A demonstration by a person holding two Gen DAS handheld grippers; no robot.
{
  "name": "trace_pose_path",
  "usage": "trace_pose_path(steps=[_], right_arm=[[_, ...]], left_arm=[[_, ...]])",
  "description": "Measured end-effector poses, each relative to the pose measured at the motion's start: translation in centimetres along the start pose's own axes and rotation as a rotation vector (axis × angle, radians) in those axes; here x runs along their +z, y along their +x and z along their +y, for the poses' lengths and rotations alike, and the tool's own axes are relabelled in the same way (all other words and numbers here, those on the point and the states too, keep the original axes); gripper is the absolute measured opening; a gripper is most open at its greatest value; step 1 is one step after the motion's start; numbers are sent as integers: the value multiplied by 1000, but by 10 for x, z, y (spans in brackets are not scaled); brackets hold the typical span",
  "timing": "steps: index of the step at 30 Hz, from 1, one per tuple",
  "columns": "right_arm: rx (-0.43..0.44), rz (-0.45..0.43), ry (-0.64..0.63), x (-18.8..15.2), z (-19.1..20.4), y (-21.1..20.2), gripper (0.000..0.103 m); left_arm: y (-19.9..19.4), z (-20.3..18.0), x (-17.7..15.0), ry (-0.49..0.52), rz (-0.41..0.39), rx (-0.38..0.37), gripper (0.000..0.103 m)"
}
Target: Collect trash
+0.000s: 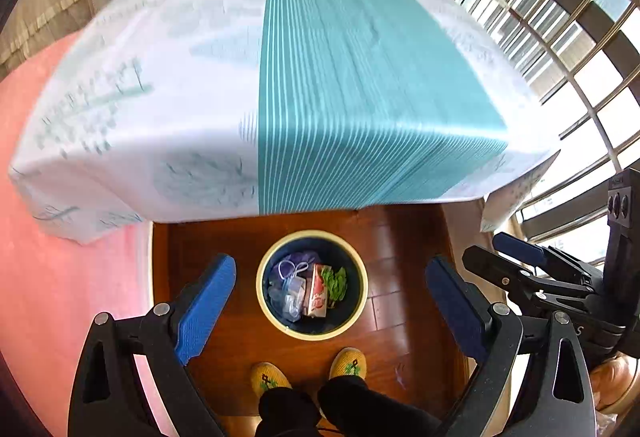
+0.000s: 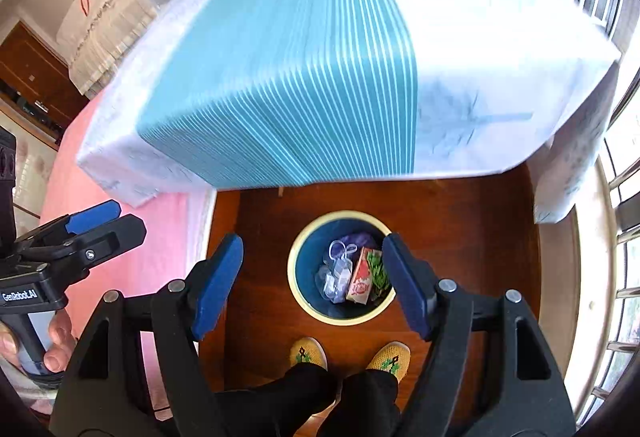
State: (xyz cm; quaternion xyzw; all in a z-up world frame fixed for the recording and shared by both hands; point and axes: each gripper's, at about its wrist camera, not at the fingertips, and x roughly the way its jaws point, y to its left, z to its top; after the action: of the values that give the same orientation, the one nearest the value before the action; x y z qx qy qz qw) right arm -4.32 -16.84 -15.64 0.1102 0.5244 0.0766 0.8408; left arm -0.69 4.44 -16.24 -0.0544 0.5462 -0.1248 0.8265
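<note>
Nearest of all, both grippers hang above the wooden floor [image 1: 400, 333], pointed steeply downward, side by side over the person's black-trousered legs and yellow slippers [image 1: 347, 361]. Left gripper [image 1: 328, 303] has its blue-padded fingers spread wide with nothing between them; in its own view the bin sits centred in the gap. Right gripper [image 2: 314, 283] is likewise released and empty, its right pad overlapping the bin's rim in its view. A hand [image 2: 56, 341] is wrapped around the left gripper's handle at the lower left edge of the right wrist view.

Just beyond the slippers stands the round bin [image 1: 262, 301], cream-rimmed and dark blue inside. In it lie the collected trash: a clear plastic bag [image 1: 290, 291], a red-and-white carton [image 1: 318, 295] and something green and leafy [image 1: 336, 281].

Farther on, a table draped in a white-and-teal striped cloth [image 1: 320, 77] overhangs the floor, its near edge close above the bin. Pink bedding [image 1: 44, 237] lies along its left side.
</note>
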Motion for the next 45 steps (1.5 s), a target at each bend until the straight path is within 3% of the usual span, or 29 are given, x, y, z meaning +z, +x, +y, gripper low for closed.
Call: trace_pose_path(steps=[10, 21, 32, 45], right_arm=[[-63, -72, -15, 61, 30, -101, 70], [-53, -150, -41, 107, 55, -177, 70], [-75, -243, -84, 130, 73, -221, 70], [-74, -238, -126, 127, 87, -221, 70]], left_arm=[[-106, -39, 55, -8, -118, 90, 97], [-176, -67, 96, -28, -173, 179, 97], [-211, -95, 110, -25, -255, 225, 97], [-209, -85, 110, -65, -254, 243, 97]])
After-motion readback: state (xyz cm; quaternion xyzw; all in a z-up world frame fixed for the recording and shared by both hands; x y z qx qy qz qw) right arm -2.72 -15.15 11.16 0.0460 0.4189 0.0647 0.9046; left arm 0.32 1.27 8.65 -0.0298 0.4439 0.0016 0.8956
